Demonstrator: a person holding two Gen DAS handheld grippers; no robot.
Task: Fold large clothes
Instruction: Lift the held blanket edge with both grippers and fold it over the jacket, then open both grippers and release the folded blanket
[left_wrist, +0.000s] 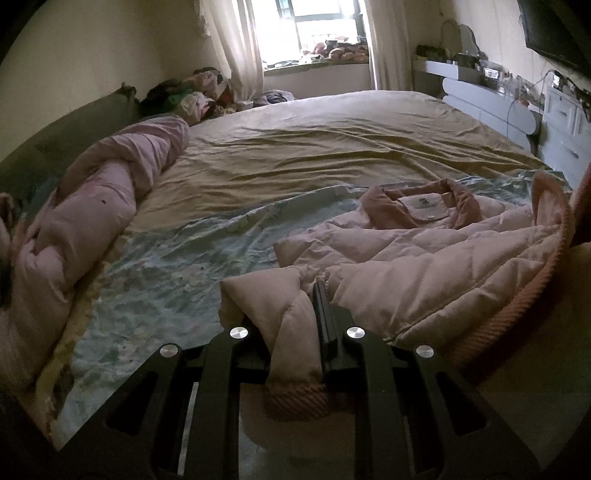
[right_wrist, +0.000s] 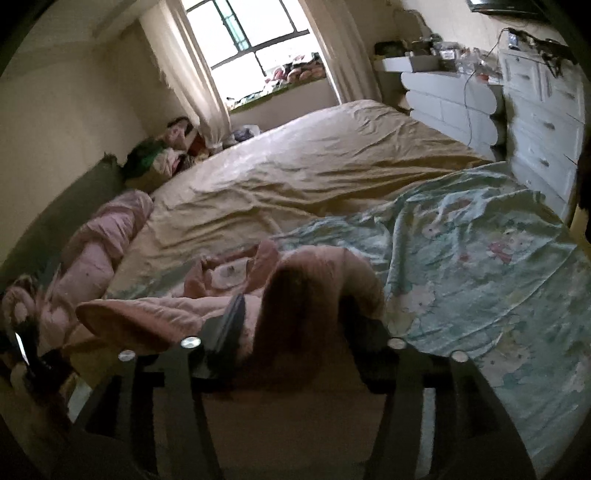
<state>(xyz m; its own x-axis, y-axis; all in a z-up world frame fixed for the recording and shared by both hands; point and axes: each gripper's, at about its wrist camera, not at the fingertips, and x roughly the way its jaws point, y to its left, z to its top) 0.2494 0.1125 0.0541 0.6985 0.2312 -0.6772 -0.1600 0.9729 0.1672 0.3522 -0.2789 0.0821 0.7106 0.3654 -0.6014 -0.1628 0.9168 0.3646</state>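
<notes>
Lying on the bed (left_wrist: 295, 155), the pink jacket (left_wrist: 424, 251) is pinched in the left tool (left_wrist: 295, 321).

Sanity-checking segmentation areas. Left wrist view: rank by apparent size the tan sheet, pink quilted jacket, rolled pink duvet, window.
1. tan sheet
2. pink quilted jacket and rolled pink duvet: look alike, and the jacket's nearness to the camera inflates it, so unranked
3. window

We've got a pale pink quilted jacket (left_wrist: 424, 266) with darker salmon ribbed trim, lying on a light blue cartoon-print sheet (left_wrist: 177, 266). Far side of the bed is plain tan (left_wrist: 314, 147); lilac duvet (left_wrist: 92, 206) on the left, white drawers (right_wrist: 539, 122) on the right.
</notes>
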